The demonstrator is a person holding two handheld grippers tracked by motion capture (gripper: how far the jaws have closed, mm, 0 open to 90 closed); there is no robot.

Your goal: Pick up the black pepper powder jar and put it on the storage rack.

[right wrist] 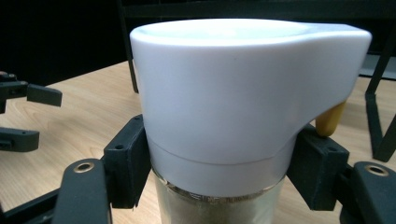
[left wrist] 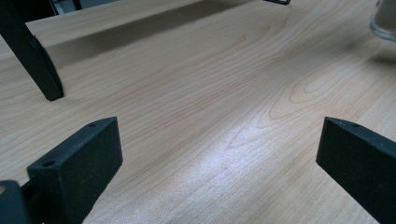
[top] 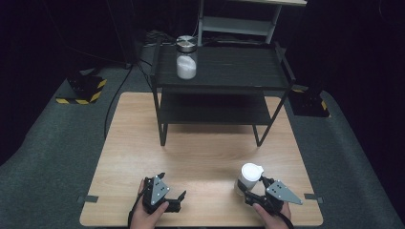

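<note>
A person's right gripper [top: 249,187] has its black jaws clamped on either side of a glass jar with a white lid [top: 249,178], gripping just below the lid, at the near right of the wooden tabletop [top: 205,157]. The left gripper [top: 177,200] rests at the near left with its jaws spread wide, nothing between them. A second jar [top: 186,58] of white powder stands on a black shelf rack [top: 224,67] farther back.
</note>
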